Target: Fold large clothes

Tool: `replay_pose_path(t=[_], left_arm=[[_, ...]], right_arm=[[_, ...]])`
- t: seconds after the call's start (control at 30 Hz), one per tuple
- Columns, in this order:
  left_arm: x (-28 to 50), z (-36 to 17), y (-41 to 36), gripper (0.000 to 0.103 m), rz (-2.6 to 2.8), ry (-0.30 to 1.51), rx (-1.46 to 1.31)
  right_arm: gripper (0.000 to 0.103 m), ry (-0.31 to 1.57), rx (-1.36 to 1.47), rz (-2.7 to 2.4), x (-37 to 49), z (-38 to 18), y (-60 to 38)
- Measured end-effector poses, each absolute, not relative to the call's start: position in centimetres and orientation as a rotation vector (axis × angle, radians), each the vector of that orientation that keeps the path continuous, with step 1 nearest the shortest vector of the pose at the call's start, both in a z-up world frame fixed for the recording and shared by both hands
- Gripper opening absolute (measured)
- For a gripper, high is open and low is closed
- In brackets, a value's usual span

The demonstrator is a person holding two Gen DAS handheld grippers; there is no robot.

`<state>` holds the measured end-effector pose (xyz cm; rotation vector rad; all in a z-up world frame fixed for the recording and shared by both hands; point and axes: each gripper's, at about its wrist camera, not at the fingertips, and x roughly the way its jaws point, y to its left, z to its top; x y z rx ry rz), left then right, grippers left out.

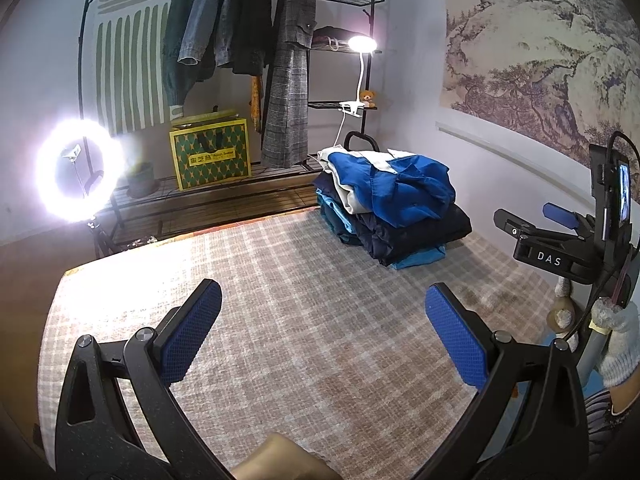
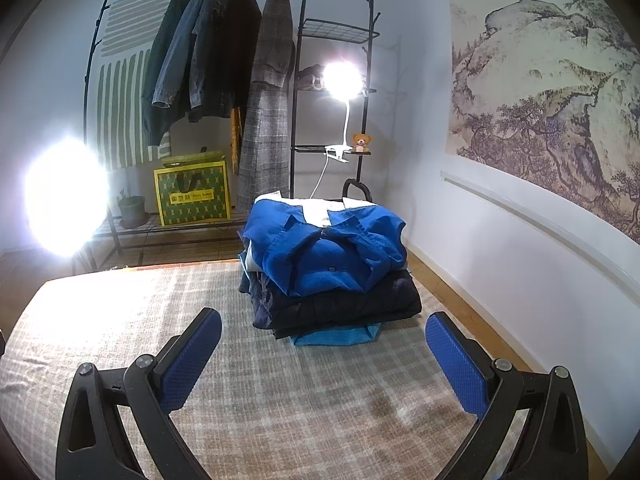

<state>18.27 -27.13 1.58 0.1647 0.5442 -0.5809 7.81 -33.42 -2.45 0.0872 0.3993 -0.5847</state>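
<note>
A stack of folded clothes [image 1: 394,208] sits at the far right of the plaid bed cover [image 1: 280,304]. A bright blue jacket [image 2: 326,250] lies on top, over a dark navy garment [image 2: 340,310] and a light blue one [image 2: 336,337]. My left gripper [image 1: 322,332] is open and empty above the bare cover, well short of the stack. My right gripper [image 2: 322,362] is open and empty just in front of the stack; it also shows in the left wrist view [image 1: 536,220], to the right of the stack.
A black clothes rack [image 2: 300,92] with hanging coats [image 2: 224,52] stands behind the bed. A yellow-green box [image 2: 193,194] and a plant pot [image 2: 132,210] sit on its low shelf. A ring light [image 1: 78,170] glares at left, a clip lamp [image 2: 341,80] on the rack.
</note>
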Motion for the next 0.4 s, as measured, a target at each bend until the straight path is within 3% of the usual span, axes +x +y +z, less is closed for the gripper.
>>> replay_pose_path(t=[0.4], left_arm=[[18.6, 2.0, -26.1, 0.103, -0.534, 0.51, 0.14]], right_arm=[[0.103, 0.403, 0.089, -0.583, 7.7, -3.0, -33.6]])
